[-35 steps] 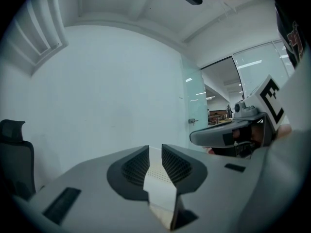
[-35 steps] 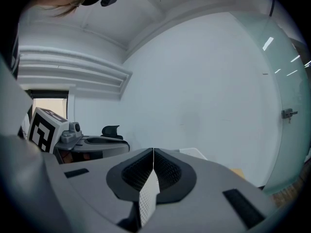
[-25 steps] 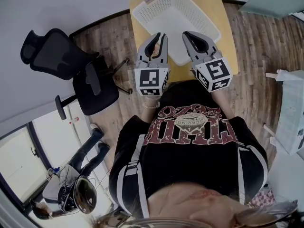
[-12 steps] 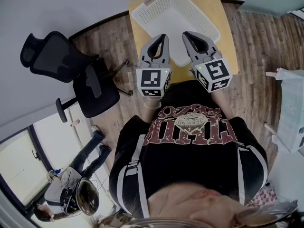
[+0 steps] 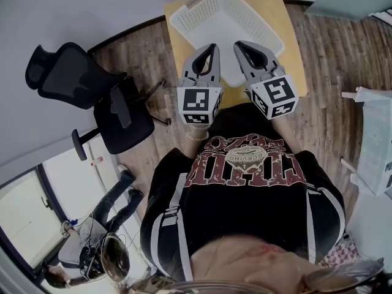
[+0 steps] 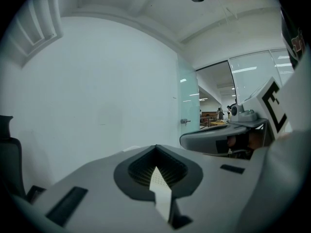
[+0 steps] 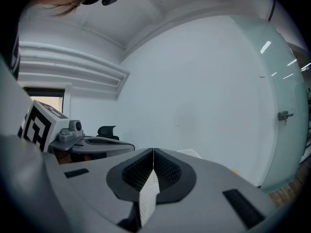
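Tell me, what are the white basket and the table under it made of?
Basket: probably moulded plastic, matt white. Its walls and floor are a fine, regular mesh of holes.
Table: looks like wood or wood-look laminate, with a smooth pale tan top. Any grain is too small to tell.

Wooden table [image 5: 293, 49]; white basket [image 5: 226, 24] on it.

head: steeply down over left gripper [image 5: 211, 46], right gripper [image 5: 240, 45] | gripper views: close behind own jaws, facing wall [image 6: 97, 91]; each shows the other
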`<state>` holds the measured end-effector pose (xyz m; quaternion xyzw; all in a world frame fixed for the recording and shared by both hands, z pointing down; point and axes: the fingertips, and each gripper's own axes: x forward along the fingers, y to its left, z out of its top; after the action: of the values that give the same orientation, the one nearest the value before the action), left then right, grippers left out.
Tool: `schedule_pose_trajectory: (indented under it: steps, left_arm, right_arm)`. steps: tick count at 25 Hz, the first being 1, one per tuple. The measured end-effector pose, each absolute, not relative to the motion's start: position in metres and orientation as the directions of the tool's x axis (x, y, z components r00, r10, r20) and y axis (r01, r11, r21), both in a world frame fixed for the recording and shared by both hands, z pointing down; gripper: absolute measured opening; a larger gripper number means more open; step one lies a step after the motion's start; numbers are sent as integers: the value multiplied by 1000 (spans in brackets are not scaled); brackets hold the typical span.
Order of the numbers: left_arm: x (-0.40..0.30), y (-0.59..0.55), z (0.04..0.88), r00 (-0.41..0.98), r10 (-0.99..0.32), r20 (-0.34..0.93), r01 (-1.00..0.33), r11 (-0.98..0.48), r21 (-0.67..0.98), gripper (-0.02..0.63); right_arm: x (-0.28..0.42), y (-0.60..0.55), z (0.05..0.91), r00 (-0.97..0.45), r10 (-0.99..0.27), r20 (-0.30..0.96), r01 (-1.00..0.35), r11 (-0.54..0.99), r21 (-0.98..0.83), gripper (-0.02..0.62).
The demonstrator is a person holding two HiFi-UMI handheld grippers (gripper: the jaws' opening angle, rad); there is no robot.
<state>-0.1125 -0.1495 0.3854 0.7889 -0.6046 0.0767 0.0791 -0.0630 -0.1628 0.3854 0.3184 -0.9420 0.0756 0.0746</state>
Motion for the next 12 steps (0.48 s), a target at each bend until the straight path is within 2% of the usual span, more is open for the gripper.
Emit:
schedule_pose_trajectory:
  steps: [12]
  left_arm:
    - [-112, -153, 384, 276, -936, 219, -961, -269, 62, 48]
  right_arm:
    - [-65, -166, 383, -781, -598, 181, -618, 782, -84, 17]
